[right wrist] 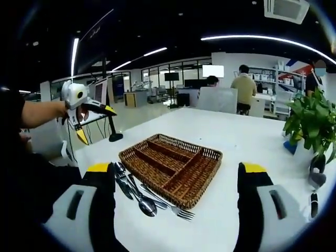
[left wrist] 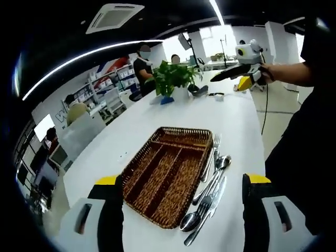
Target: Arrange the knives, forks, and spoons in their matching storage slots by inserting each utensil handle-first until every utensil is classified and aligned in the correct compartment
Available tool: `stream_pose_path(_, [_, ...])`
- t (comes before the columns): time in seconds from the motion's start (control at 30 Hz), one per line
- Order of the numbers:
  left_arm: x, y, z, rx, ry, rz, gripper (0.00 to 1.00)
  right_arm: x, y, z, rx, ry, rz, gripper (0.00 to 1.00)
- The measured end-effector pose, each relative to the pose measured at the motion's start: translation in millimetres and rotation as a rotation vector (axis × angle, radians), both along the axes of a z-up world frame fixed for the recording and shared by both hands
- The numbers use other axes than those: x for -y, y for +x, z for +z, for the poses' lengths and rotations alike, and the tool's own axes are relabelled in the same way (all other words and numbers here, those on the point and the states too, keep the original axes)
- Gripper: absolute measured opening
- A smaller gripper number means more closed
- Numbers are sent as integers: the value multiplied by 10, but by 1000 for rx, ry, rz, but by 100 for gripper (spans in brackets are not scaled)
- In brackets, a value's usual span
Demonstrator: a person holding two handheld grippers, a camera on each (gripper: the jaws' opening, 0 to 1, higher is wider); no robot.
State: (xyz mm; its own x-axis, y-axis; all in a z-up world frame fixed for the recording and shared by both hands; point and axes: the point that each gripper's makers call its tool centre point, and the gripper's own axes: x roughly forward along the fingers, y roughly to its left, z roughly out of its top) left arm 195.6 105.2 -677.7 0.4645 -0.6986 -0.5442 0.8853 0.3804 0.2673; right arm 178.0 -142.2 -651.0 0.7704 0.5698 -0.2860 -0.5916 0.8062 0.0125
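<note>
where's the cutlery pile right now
The cutlery lies on the white table, beside the wicker tray: right of it in the left gripper view, left in the right.

Open office seen: long white table (left wrist: 157, 126), potted plant (left wrist: 176, 79) placed at its far end, shelving (left wrist: 105, 89) along the wall, ceiling light strips (right wrist: 262, 38), air-conditioning vent (left wrist: 113, 16), seated people (right wrist: 242, 84).
</note>
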Motion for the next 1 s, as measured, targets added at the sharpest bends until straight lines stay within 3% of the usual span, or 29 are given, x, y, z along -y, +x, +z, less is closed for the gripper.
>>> stream_pose_path(0.27, [229,7,-142,-31,8,-58,90,13,-1,1,-2,15,0,100])
stream_pose_path(0.67, [394,35,-336,-53,47,-127,84,50,-16,-20,-4,24,-7,100])
stream_pose_path(0.8, [487,30,-443,-49,61,-151,82,67,-27,-31,-5,25,-8,100])
stream_pose_path(1.0, [627,-16,-698,-90,90,-188,78,105,-26,-59,-13,24,-11,100])
